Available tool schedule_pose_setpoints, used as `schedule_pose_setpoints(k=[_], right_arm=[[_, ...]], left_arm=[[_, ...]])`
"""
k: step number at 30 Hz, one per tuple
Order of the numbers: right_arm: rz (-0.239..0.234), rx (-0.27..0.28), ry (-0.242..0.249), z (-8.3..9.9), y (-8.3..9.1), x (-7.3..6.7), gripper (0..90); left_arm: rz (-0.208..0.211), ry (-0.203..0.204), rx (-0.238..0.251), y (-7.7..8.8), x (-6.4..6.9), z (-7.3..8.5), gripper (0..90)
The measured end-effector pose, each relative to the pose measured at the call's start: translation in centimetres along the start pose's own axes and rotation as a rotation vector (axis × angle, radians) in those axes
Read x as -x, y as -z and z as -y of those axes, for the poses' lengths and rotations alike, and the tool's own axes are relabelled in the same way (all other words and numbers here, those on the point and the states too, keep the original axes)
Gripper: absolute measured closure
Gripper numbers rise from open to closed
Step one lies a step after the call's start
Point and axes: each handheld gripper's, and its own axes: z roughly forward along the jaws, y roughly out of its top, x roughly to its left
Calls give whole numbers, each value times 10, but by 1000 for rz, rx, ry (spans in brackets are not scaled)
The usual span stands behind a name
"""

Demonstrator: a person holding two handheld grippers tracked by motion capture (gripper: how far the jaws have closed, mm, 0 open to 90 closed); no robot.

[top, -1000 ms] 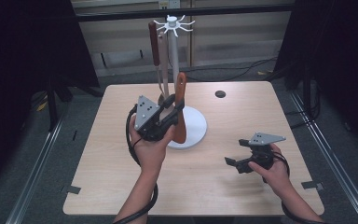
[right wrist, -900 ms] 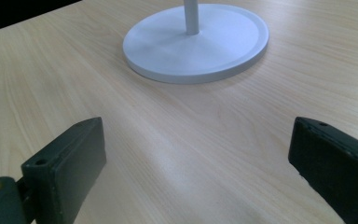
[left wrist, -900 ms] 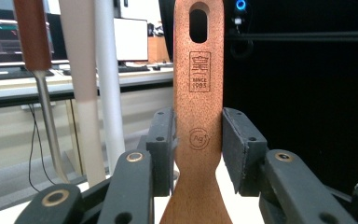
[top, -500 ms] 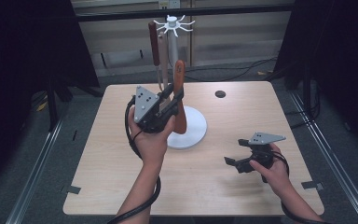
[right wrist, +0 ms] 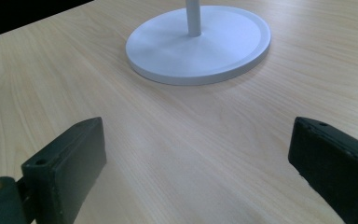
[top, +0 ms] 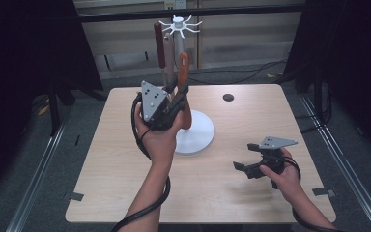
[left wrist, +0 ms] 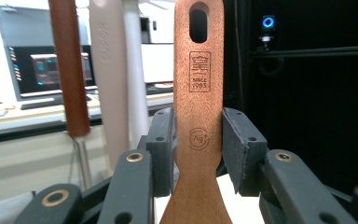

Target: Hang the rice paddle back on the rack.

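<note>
A: What changed? Quick.

B: The left tongs [top: 181, 99] have risen a bit compared with a second ago, and the wooden spatula [top: 183, 87] came up with them. Its handle top now stands higher against the pole of the white rack [top: 195, 133]. The right tongs [top: 247, 166] haven't moved, low over the desk [top: 125, 169] near its right front.

A: Meaning for the job?

B: Looks like a lift toward the hook crown [top: 179, 25] at the top of the rack. I judge it as the hanging step, partway: the handle's hole [left wrist: 198, 22] is well below the hooks, not yet on one.

A: Tongs state?

B: Left ones pinch the spatula on its handle neck, pads tight on both edges, clear in the left gripper view. Right ones spread wide, nothing between them, bare desk under them in the right gripper view.

A: Spatula look?

B: Reddish-brown wood, upright, slot hole near the handle tip, a stamped mark and a round logo [left wrist: 199, 138] below it. Held in the air just beside the rack pole, next to a hanging utensil with a dark brown handle [top: 159, 43].
</note>
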Motion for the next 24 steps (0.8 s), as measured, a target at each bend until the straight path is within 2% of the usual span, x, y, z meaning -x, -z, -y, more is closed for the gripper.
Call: schedule_pose_setpoints(k=[1,3,4,6,10,12,13,15,18,19,20,22,24], right_arm=[[-2,2,3,0,0,0,41],[-5,3,3,-1,0,0,41],[-7,3,2,-1,0,-1,41],[-9,7,3,-1,0,-1,41],[-16,2,4,-1,-1,-2,41],[-17,3,10,-1,-1,-2,42],[-17,4,12,-1,-2,-2,43],[-18,4,10,-1,-1,-2,42],[-17,9,8,-2,0,-1,42],[-17,10,6,-2,0,-1,43],[-19,10,3,-2,0,-1,43],[-18,10,2,-1,0,-1,44],[-22,12,1,-1,0,-1,44]], left_arm=[[-9,2,8,-1,1,-1,660],[-28,-26,6,-1,0,-5,660],[-33,-19,14,-2,1,-6,660],[-50,-59,8,-3,1,-9,660],[-65,-52,21,-6,2,-14,660],[-69,-53,23,-9,2,-15,660],[-74,-74,15,-9,2,-16,660],[-73,-63,20,-12,2,-18,660],[-83,-65,25,-16,2,-21,660],[-83,-77,18,-16,1,-22,660],[-89,-67,27,-18,2,-24,660],[-99,-77,22,-19,1,-26,659],[-101,-71,29,-21,1,-27,660]])
